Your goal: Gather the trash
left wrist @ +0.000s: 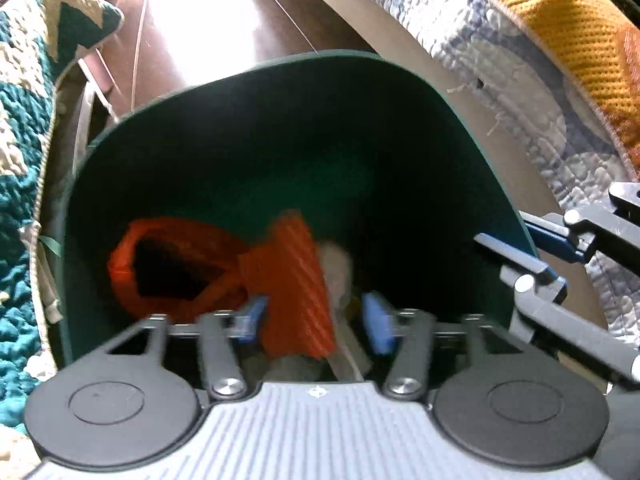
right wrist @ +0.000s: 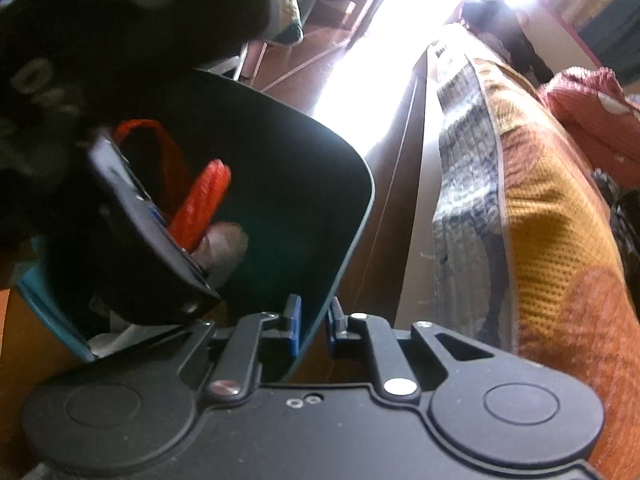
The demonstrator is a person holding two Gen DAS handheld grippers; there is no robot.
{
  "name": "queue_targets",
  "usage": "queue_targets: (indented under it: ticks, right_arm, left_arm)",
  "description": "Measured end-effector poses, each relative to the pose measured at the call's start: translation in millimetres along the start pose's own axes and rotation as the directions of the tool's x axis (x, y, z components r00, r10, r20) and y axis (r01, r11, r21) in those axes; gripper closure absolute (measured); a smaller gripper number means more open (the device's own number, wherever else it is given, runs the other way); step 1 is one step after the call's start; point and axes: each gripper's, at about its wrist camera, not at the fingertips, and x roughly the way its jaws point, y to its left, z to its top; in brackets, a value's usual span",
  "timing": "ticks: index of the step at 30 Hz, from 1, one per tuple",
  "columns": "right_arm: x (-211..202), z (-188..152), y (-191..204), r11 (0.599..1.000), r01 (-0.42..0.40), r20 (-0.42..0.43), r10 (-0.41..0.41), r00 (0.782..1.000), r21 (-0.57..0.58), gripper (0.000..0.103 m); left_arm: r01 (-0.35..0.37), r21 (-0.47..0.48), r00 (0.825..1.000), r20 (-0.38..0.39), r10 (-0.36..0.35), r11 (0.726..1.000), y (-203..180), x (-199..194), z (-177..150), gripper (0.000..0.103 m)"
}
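Left wrist view looks straight down into a dark green bin (left wrist: 280, 128). The left gripper (left wrist: 312, 322) is spread fairly wide around an orange ribbed wrapper (left wrist: 292, 280) inside it; can't tell if the pads actually touch. More orange trash (left wrist: 160, 240) lies deeper in. The right gripper (right wrist: 314, 330) is pinched onto the bin's rim, one pad each side of the wall. A quilted bed (right wrist: 540, 200) sits just beside.

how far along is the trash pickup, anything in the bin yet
Some is done: orange netting and pale crumpled scraps lie inside the dark green bin. In hand: the right tongs straddle the bin's rim, seemingly steadying it, while the left tongs sit open over the contents, holding nothing. Any trash left outside isn't visible.
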Motion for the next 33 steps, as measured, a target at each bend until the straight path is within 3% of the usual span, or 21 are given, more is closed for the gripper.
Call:
queue_targets:
  ticks: [5,17,28,33]
  right_arm:
    - [-0.3,-2.6,-9.6,0.999,-0.003,-0.021,0.004,1.0,0.054,0.089]
    - [-35.4,3.0,-14.0,0.999,0.036,0.031,-0.037,0.999,0.019,0.083]
    - [-116.5,1.9,-22.1,0.993,0.009,0.123,-0.024,0.992,0.117,0.07]
    - [-150.8,-6.7,-21.7,0.982,-0.02,0.17,-0.013,0.985,0.19,0.057]
  left_arm:
    - [0.005,-0.019,0.999,0.043,-0.004,1.0,3.5,-11.2,-3.6,0.038]
    - [-0.023,-0.038,0.988,0.153,0.029,0.999,9.0,-78.6,-26.9,0.038]
    - [-0.01,-0.077,0.956,0.293,0.032,0.997,26.1,-157.7,-63.2,0.034]
    - [-0.007,-0.068,0.94,0.34,0.03,0.998,25.7,-184.4,-86.2,0.033]
